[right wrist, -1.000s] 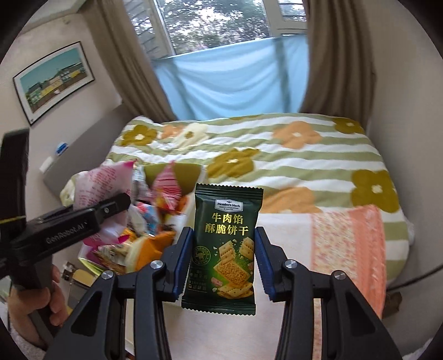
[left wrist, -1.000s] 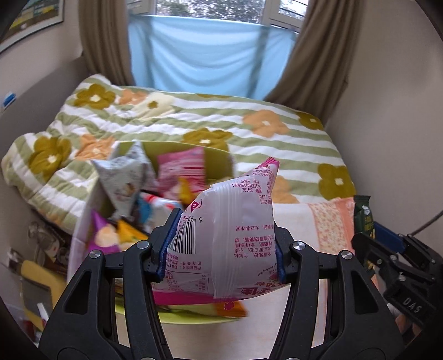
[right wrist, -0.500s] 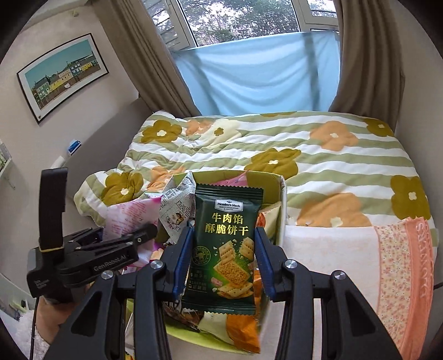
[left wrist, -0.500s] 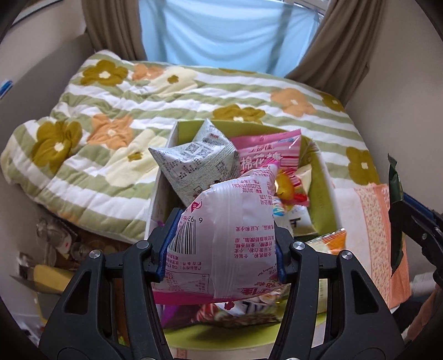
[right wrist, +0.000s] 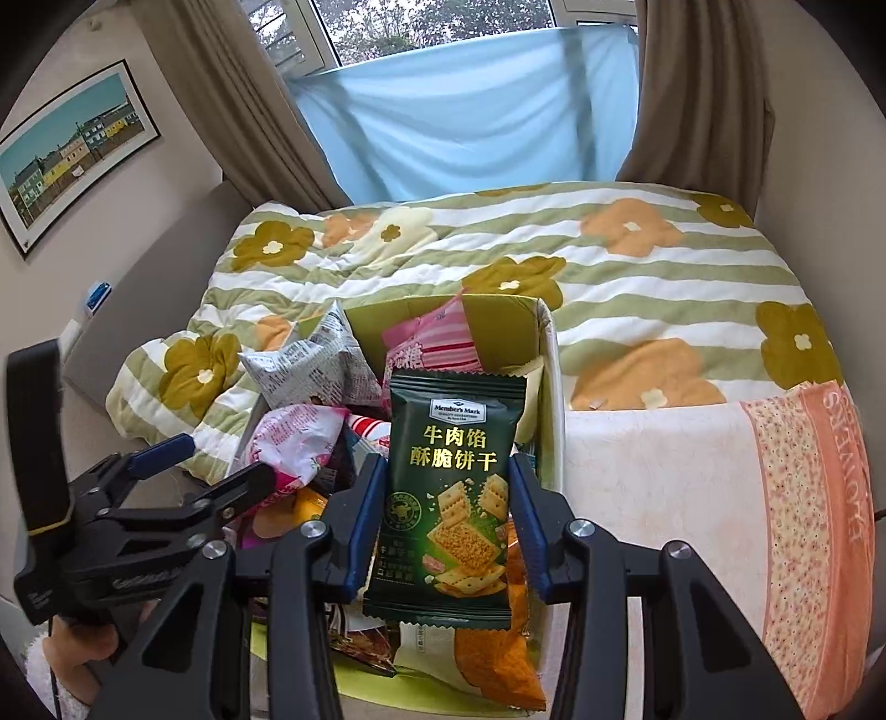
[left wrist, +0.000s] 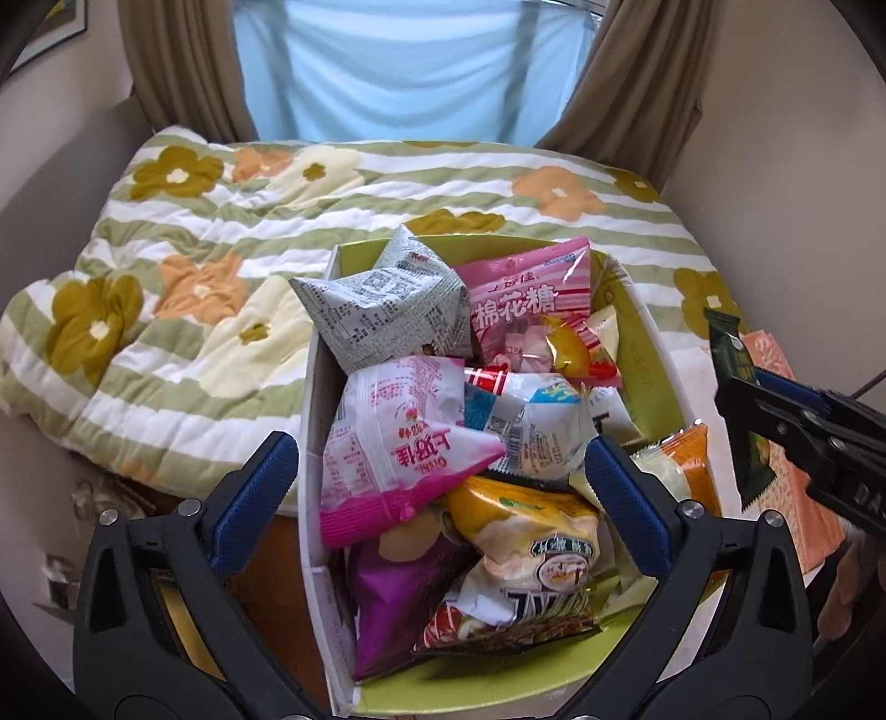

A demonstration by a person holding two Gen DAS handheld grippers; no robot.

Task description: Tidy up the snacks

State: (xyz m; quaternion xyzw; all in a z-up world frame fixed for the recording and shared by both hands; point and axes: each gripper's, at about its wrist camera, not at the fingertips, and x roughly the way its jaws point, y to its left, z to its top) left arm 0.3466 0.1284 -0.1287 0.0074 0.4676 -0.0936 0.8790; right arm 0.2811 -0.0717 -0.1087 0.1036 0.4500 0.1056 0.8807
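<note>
Bed (left wrist: 221, 232) behind, left tool (left wrist: 443, 471) now spread, pink bag (left wrist: 398, 437) dropped into box (left wrist: 648, 354), right tool (right wrist: 446, 498) clamps biscuits (right wrist: 451, 498).

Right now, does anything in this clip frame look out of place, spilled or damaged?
Nothing looks spilled or damaged. The box is heaped: the grey newsprint-pattern bag and pink marshmallow bag poke above its rim. The left claw is open over the pile; the right claw holds the green cracker packet upright.

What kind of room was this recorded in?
Most likely a bedroom: a bed under a green-striped floral quilt, brown curtains flanking a window, and a framed picture of colourful houses on the wall. The green cardboard snack box sits by the bed.
</note>
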